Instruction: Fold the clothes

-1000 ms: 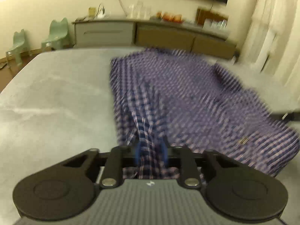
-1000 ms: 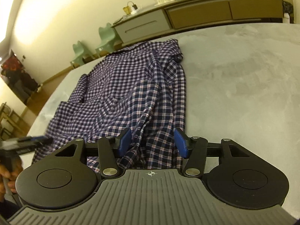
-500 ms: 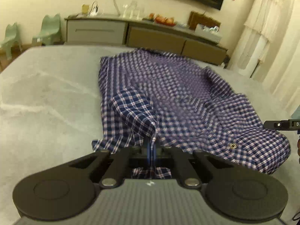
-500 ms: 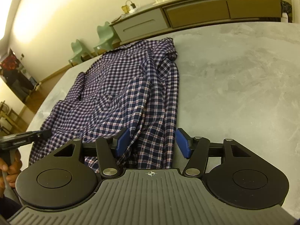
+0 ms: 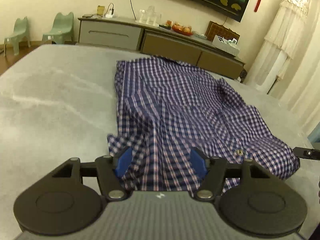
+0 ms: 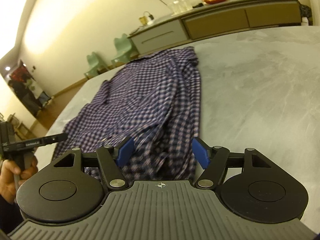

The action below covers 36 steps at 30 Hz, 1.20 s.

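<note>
A: Left wrist: the left gripper (image 5: 161,158) is opening, its jaws released over the plaid shirt's (image 5: 180,104) near hem on the grey table (image 5: 50,100).

B: Right wrist: the right gripper (image 6: 165,151) is opening too, grasping nothing; the loose hem may bunch.

- Warm, yellowish indoor light is cast over both views; the wall (image 6: 60,26) is washed brightest.
- The checked shirt (image 6: 152,104) is smeared by motion blur.
- Edges are bent and corners darkened by fisheye distortion.
</note>
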Available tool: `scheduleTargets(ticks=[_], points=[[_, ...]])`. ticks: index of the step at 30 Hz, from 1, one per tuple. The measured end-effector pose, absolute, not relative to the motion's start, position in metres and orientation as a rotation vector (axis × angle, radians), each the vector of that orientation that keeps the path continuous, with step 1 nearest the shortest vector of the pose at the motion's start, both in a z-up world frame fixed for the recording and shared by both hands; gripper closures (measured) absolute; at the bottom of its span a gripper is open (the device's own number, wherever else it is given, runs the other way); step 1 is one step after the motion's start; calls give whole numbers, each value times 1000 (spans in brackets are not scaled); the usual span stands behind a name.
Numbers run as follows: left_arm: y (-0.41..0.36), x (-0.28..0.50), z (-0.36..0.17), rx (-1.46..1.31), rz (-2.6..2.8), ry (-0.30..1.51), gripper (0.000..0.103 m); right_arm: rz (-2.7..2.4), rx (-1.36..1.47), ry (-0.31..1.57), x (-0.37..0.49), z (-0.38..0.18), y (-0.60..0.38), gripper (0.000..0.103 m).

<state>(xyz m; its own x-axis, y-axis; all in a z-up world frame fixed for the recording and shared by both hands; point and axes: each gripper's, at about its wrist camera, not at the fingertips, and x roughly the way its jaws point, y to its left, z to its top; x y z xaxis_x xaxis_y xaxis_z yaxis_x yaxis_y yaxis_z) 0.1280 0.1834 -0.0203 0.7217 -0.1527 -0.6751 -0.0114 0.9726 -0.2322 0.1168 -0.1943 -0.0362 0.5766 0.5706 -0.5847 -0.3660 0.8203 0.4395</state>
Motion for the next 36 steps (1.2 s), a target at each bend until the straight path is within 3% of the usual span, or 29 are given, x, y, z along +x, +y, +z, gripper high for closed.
scheduleTargets(ticks=[1,2,3,6,8,10,12,15,17,19,20,23,28,29,30,31,36], points=[[181,129,-25,-192,-42,779,79,573,281,785,114,-39,-192,46],[180,131,-30,-171,-31,800,89,582,269,798,114,-42,-189,63],[182,132,-33,-182,-35,807,91,586,250,821,117,-47,-185,93],[188,129,-31,-211,-31,784,91,567,220,866,123,-61,-181,90],[192,125,-26,-237,-31,759,82,562,240,871,124,-62,-185,89],[195,113,-22,-265,20,715,32,573,246,864,120,-57,-187,87],[192,105,-19,-233,71,677,16,579,262,846,116,-51,-190,73],[184,111,-26,-174,89,703,16,566,292,813,114,-46,-195,55],[176,120,-34,-142,68,737,20,555,299,809,116,-46,-194,52],[165,126,-34,-89,41,734,76,546,295,809,120,-48,-192,51],[160,127,-30,-59,29,715,98,541,293,807,122,-48,-191,51],[159,119,-11,-104,-75,623,101,539,312,766,124,-44,-192,51],[203,138,-45,-359,-86,721,101,562,309,760,141,-49,-179,48],[212,141,-52,-413,-88,738,100,560,290,781,146,-53,-174,59],[220,143,-59,-467,-90,755,100,556,270,809,151,-58,-171,95],[227,143,-60,-515,-94,759,100,536,251,835,157,-64,-168,101],[233,137,-61,-527,-78,749,92,470,224,852,165,-72,-170,103]])
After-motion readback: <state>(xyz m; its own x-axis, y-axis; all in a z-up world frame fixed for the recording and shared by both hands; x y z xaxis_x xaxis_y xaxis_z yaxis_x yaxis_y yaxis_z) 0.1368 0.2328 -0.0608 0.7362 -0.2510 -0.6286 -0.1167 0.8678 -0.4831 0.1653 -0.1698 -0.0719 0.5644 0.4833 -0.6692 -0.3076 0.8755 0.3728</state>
